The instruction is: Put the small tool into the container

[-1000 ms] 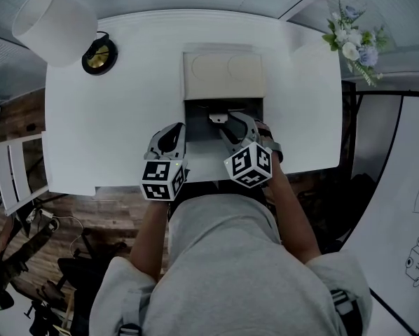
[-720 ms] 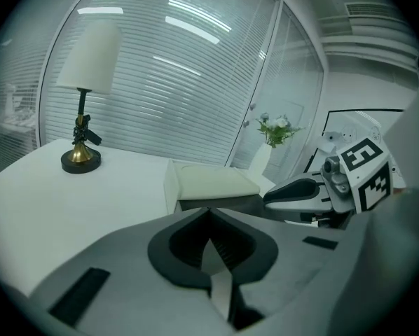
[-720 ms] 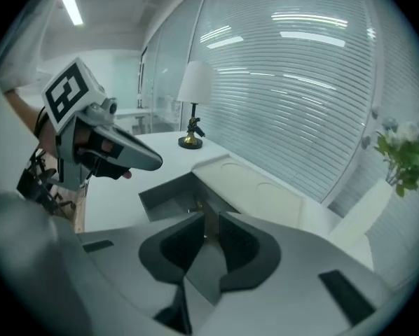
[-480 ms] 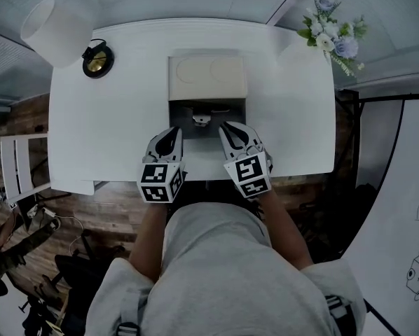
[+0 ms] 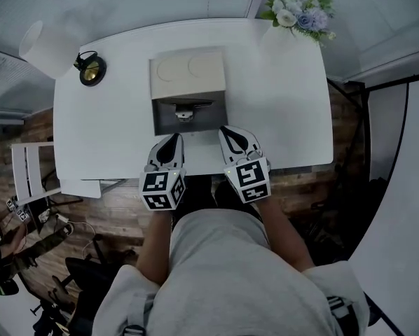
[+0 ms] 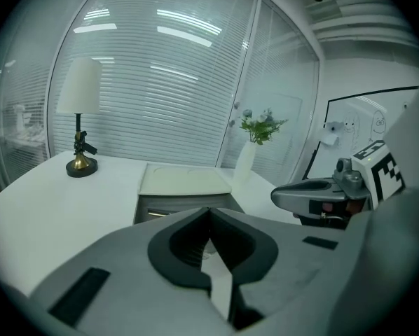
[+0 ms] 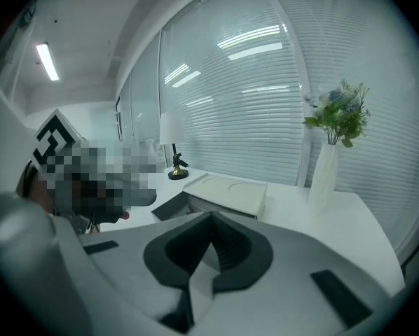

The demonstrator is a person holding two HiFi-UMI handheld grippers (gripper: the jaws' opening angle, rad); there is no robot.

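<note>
The container [image 5: 188,75] is a grey box with a cream lid and a dark drawer [image 5: 169,120] pulled open toward me. The small tool [image 5: 184,115], a pale metal piece, lies inside the drawer. My left gripper [image 5: 173,138] rests on the table just in front of the drawer, shut and empty, tips together [image 6: 209,210]. My right gripper [image 5: 227,130] sits to the right of the drawer; its jaws are closing, the tips meet [image 7: 211,215], and nothing is between them. The container shows ahead in the left gripper view [image 6: 185,180] and in the right gripper view [image 7: 227,193].
A lamp with a white shade [image 5: 50,47] and brass base [image 5: 92,70] stands at the table's far left. A white vase of flowers [image 5: 297,9] stands at the far right. The white table [image 5: 286,103] ends just behind the grippers. A white chair [image 5: 27,177] stands to the left.
My right gripper has pulled back from over the drawer toward the table's near edge and closed. The small tool stays lying in the drawer. The left gripper has barely moved.
</note>
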